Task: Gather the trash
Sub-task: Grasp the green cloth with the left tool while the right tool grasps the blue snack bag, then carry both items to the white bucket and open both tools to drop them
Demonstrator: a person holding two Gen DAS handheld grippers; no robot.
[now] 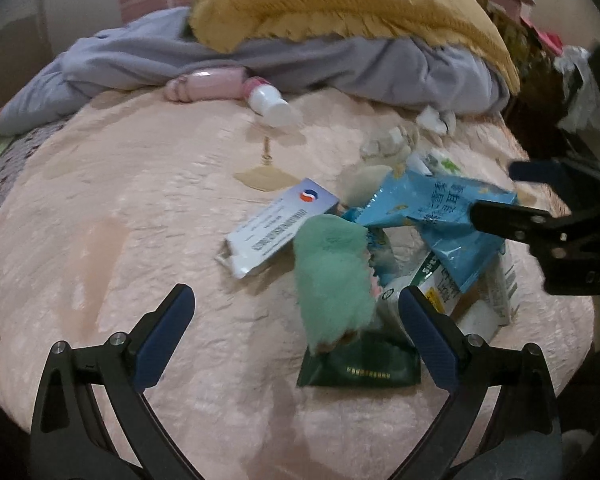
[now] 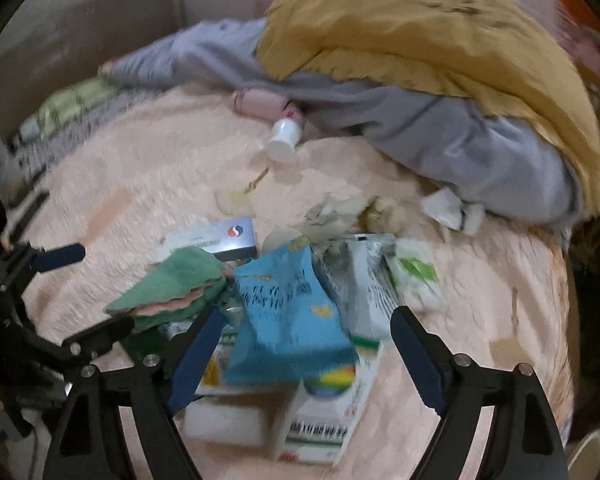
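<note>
Bed (image 1: 140, 208): pink plush cover; trash lies in one heap right of centre, likely gathered there for pickup.
Left gripper (image 1: 296, 316): jaws wide, holding nothing; the green cloth (image 1: 332, 280) and dark green packet (image 1: 360, 368) sit between them, untouched as far as I can tell.
White-blue box (image 1: 276, 224): one, flat, at the heap's left edge.
Blue bag (image 2: 292, 312): one, crumpled, on top of the heap's middle.
Cartons (image 2: 324, 420): at least two under the bag; blur prevents a firm count.
Right gripper (image 2: 308, 344): jaws wide, empty, straddling the blue bag, probably lining up a grab.
Far clutter: one white bottle (image 1: 270, 104), one grey garment (image 1: 340, 64), one yellow blanket (image 1: 340, 0), well apart from the heap.
</note>
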